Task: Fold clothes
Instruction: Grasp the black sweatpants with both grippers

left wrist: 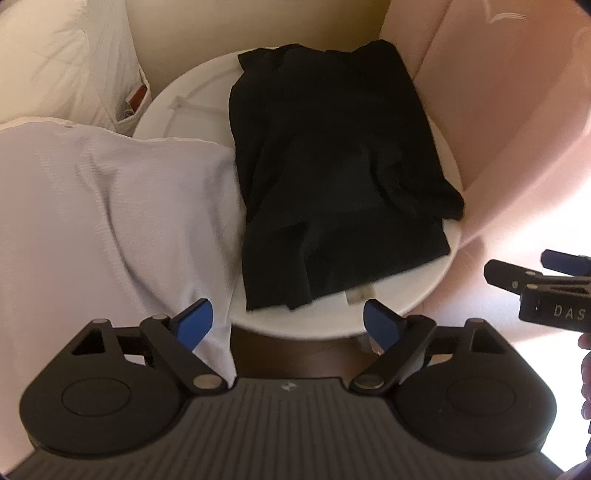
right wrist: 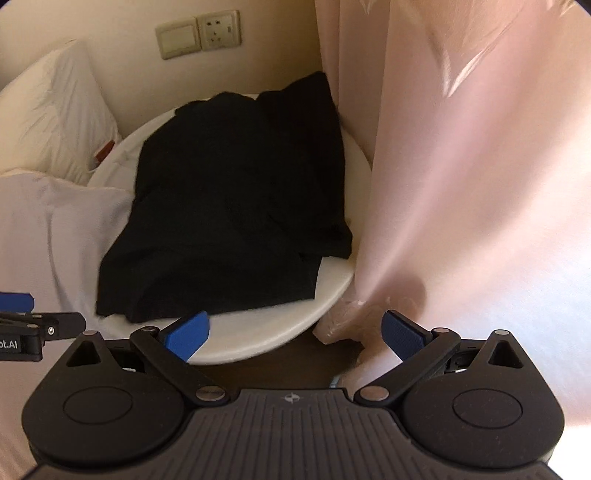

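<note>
Left wrist view: black garment (left wrist: pixel 340 177) lying on round white table (left wrist: pixel 436 288), already doubled into a rough rectangle with a loose flap sticking out at the right edge and a small white label (left wrist: pixel 358 295) showing at the near hem. Folded in part, by the look of it, though bumpy and not squared; further halving and smoothing probably left, and no sign of a finished stack anywhere. Near edge of the cloth close to the table's near rim, far edge reaching the table's far side. Left gripper (left wrist: pixel 288 321) spread wide above the near rim, blue pads (left wrist: pixel 194 325) clear of the fabric, nothing between them. Right gripper (right wrist: pixel 295 332) likewise spread and empty in its own view, poised over the near right part of the table, one pad in front of the rim, the other before the curtain's foot. Both pointed steeply down toward the near hem, likely set for a grasp at its two corners. Just left of the table, overlapping its edge, pale lilac bedsheet (left wrist: pixel 110 206); farther left and back, white pillow (right wrist: pixel 51 110). Right of the table, pink curtain (right wrist: pixel 461 166) hanging against it. On the far wall, switch and socket plate (right wrist: pixel 201 35).
</note>
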Motion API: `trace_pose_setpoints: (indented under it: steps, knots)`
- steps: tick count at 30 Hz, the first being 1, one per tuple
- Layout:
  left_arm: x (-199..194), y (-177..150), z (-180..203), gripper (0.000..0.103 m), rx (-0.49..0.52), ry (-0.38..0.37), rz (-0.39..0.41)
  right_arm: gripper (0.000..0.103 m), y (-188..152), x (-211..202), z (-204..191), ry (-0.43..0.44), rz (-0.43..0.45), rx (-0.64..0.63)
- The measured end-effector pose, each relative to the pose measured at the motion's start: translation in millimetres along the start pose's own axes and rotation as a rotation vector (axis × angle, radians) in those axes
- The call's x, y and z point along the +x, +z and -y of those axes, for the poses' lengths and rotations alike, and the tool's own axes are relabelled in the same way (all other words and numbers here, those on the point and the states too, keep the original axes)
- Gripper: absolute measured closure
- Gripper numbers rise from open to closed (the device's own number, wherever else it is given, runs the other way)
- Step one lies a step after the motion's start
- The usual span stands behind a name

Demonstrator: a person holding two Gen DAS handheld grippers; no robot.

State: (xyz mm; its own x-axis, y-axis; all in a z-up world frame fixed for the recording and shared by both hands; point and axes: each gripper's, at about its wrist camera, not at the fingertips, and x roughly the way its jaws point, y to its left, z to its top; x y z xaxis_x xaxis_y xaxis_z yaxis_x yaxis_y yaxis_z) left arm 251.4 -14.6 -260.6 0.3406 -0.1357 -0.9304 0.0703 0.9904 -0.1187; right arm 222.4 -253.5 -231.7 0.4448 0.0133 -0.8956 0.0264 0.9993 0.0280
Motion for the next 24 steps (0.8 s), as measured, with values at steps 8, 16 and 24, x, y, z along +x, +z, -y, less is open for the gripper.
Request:
trace_pose_setpoints:
  steps: [8, 16, 24]
  knots:
    - [52, 29, 1, 0.02, 0.009, -0.017, -0.01, 0.026, 31, 61, 9, 0.026, -0.002, 0.019]
    - [89, 46, 2, 0.018, 0.021, -0.01, -0.044, 0.034, 51, 100, 15, 0.028, -0.013, 0.037]
    - [128, 50, 5, 0.021, 0.011, -0.002, -0.096, 0.031, 65, 140, 31, -0.083, -0.008, 0.012]
